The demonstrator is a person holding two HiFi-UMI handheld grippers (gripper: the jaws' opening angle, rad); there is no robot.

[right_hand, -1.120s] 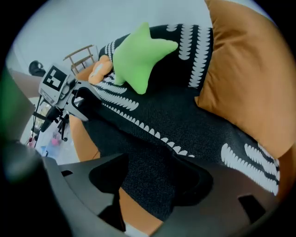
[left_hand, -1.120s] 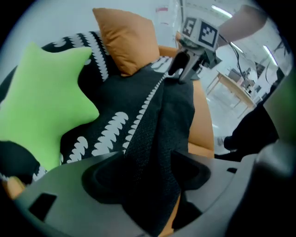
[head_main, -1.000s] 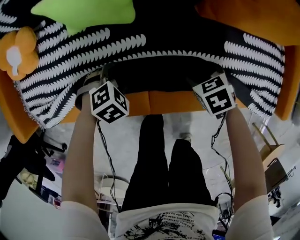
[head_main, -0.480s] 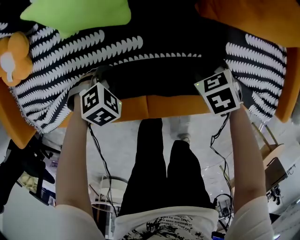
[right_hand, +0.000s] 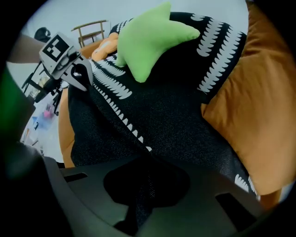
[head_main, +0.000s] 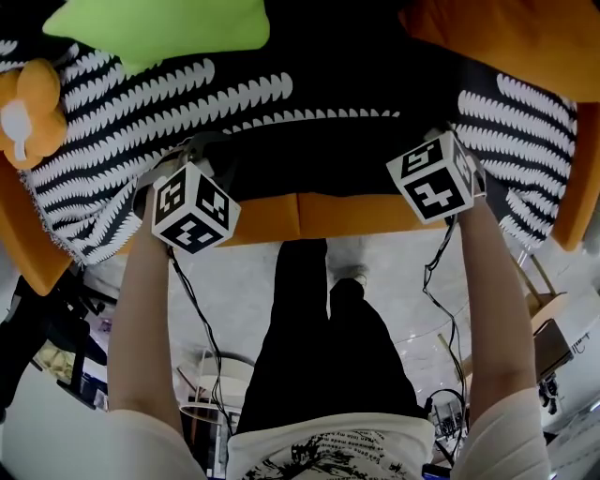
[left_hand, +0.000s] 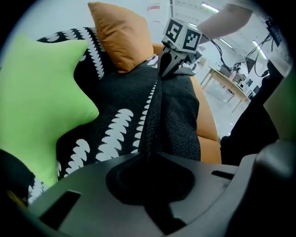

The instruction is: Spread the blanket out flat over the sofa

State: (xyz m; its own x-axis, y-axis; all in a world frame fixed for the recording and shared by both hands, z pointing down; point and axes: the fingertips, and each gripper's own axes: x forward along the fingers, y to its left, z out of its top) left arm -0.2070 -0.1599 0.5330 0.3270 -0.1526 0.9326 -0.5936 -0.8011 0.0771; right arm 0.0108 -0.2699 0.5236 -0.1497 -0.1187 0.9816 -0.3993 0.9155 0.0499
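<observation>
Head view: black-and-white blanket (head_main: 122,131) lies on the orange sofa (head_main: 342,214), w/ its near portion doubled over along the seat front. Left tool (left_hand: 149,155) and right tool (right_hand: 141,164), both aimed steeply down, have just been closing and are clenched on the blanket's fold, fabric pinched between each pair of jaws. A fabric ridge runs from one tool to the other. Grips sit well apart, approx. at opposite ends of the fold, presumably so the doubled part can be drawn out evenly w/o skewing. Green star cushion (head_main: 159,28) and orange cushion (head_main: 506,42) sit at the sofa's back on the blanket, likely hindering flattening there.
</observation>
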